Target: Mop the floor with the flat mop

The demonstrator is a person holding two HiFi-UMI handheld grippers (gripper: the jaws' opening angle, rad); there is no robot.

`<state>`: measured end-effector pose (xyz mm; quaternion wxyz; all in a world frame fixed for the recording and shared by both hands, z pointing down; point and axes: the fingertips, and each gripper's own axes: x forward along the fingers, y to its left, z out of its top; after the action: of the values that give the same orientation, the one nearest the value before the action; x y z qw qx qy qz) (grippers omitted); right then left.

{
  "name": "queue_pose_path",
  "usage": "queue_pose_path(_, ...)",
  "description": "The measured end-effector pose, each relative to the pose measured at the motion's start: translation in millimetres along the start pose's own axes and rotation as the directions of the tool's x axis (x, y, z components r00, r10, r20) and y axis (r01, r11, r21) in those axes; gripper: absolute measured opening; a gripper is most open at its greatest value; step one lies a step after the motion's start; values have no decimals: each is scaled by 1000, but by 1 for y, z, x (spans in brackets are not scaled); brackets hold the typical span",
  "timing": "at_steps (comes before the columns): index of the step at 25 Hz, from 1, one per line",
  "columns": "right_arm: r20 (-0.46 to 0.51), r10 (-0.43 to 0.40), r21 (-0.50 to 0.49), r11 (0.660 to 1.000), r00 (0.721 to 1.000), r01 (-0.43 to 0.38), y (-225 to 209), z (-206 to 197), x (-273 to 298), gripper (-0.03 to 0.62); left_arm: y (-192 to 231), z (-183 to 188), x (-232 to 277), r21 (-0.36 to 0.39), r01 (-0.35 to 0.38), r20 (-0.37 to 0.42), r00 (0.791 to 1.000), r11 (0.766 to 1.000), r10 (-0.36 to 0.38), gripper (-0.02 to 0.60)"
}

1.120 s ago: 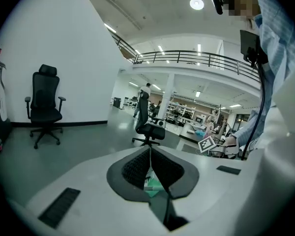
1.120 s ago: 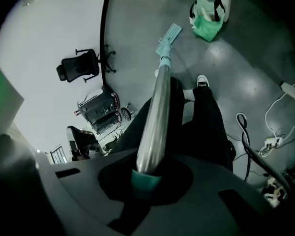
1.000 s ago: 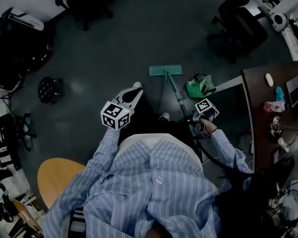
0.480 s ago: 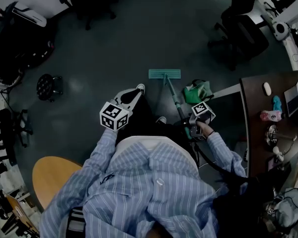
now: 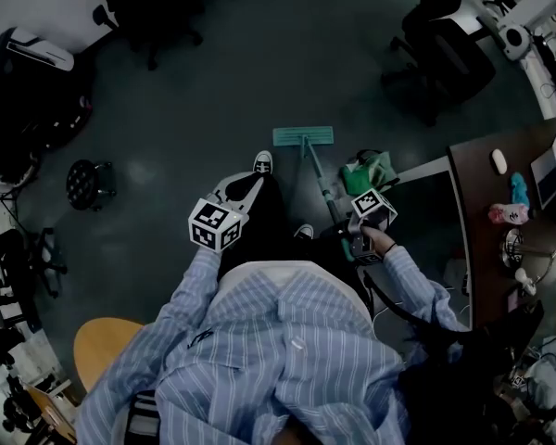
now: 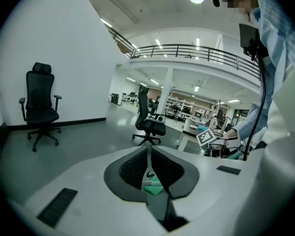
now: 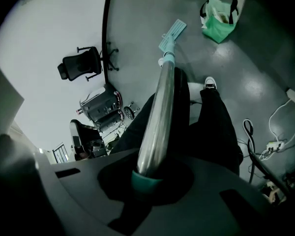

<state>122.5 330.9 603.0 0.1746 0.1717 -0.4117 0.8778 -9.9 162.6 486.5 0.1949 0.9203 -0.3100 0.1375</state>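
The flat mop's teal head (image 5: 303,136) lies flat on the dark floor ahead of the person's shoes (image 5: 262,163). Its metal pole (image 5: 326,191) slants back to my right gripper (image 5: 356,241), which is shut on the pole just above a teal collar (image 7: 146,179). In the right gripper view the pole (image 7: 160,112) runs up to the mop head (image 7: 172,33). My left gripper (image 5: 247,182) hangs over the person's left leg, jaws together and holding nothing. In the left gripper view its pads (image 6: 137,166) nearly meet, with shoe and mop head glimpsed past them.
A green bag (image 5: 369,169) sits on the floor right of the mop, beside a dark desk (image 5: 477,170) carrying small items. Office chairs (image 5: 449,49) stand at the far right and far left. A round stool (image 5: 85,182) is at left, and cables (image 7: 253,141) lie by the right foot.
My right gripper and the pole have crept slightly left. The mop head stays about where it was on the floor. The left gripper has barely moved.
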Motion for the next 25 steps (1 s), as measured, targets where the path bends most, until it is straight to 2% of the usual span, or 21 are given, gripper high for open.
queue_pose_path(5, 7, -17, 6, 1000, 1000, 17, 20, 36, -6, 12, 39, 0, 20, -43, -9, -7, 1000, 999, 8, 9)
queue_pose_path(9, 14, -16, 9, 1000, 1000, 16, 52, 73, -10, 12, 79, 5, 40, -78, -12, -29, 1000, 997, 10, 9)
queue_pose_path(13, 9, -20, 15, 1000, 1000, 20, 89, 119, -16, 12, 125, 19, 58, -107, -17, -51, 999, 994, 12, 9)
queue_pose_path(18, 11, -25, 19, 1000, 1000, 24, 143, 182, -24, 12, 197, 34, 80, -149, -81, -62, 995, 986, 73, 9)
queue_pose_path(22, 31, -14, 38, 999, 999, 13, 182, 236, -23, 12, 243, 45, 99, -163, -77, -81, 995, 984, 65, 9)
queue_pose_path(25, 33, -36, 33, 999, 999, 35, 210, 277, -21, 11, 274, 57, 117, -167, -63, -82, 995, 984, 50, 9)
